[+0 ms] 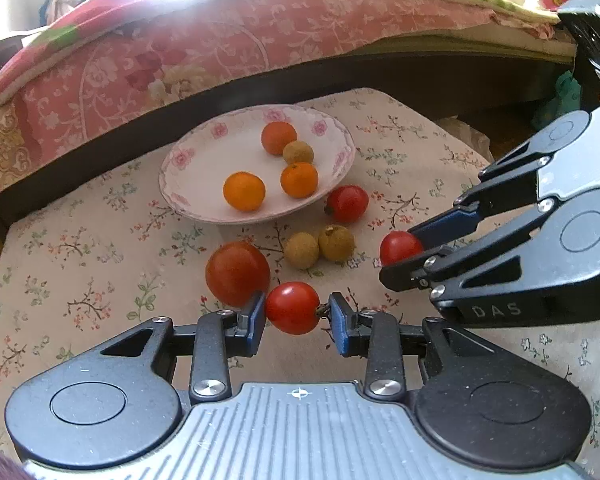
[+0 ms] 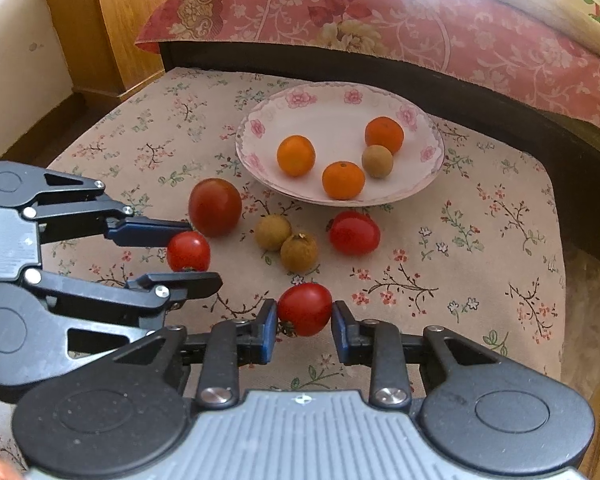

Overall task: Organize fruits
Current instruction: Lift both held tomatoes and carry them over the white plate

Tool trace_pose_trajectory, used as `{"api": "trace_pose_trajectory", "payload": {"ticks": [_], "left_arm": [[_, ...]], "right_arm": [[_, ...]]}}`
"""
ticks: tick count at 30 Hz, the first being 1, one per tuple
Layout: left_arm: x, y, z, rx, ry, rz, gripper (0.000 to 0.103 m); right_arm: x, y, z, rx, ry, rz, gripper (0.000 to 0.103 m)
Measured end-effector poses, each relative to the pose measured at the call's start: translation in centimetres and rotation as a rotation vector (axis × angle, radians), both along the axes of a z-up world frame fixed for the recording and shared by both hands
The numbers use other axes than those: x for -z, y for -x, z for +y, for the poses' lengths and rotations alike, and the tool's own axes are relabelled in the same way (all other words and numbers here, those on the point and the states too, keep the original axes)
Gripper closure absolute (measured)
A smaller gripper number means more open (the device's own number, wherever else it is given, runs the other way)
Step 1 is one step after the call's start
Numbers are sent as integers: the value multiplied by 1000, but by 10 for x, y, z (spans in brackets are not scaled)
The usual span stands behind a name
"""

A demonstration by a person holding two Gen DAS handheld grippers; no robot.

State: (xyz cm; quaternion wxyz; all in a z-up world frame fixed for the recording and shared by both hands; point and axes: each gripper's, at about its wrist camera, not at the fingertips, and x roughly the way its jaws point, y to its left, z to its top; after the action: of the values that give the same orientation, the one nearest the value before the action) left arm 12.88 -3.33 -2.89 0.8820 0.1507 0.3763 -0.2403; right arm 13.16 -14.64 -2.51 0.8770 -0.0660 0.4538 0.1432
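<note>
Here my left gripper [image 1: 298, 314] pinched a cherry tomato [image 1: 292, 307] at lower centre, jaws nearly closed; my right gripper [image 2: 305, 314] likewise clamped another cherry tomato [image 2: 305, 309], below the plate [image 2: 260, 128].

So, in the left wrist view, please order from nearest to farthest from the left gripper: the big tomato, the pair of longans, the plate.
From the left gripper, nearest first:
1. Big tomato, just beyond its left finger.
2. Pair of longans, on the cloth ahead, slightly right.
3. Plate, farthest, near the bed.
</note>
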Motion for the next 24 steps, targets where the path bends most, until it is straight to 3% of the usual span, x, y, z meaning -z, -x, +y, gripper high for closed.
{"api": "trace_pose_trajectory", "payload": {"ticks": [24], "left_arm": [[-16,-6,0,-18,19,-43,61]], "right_arm": [[-13,-2,-1,28,-10,-43,70]]}}
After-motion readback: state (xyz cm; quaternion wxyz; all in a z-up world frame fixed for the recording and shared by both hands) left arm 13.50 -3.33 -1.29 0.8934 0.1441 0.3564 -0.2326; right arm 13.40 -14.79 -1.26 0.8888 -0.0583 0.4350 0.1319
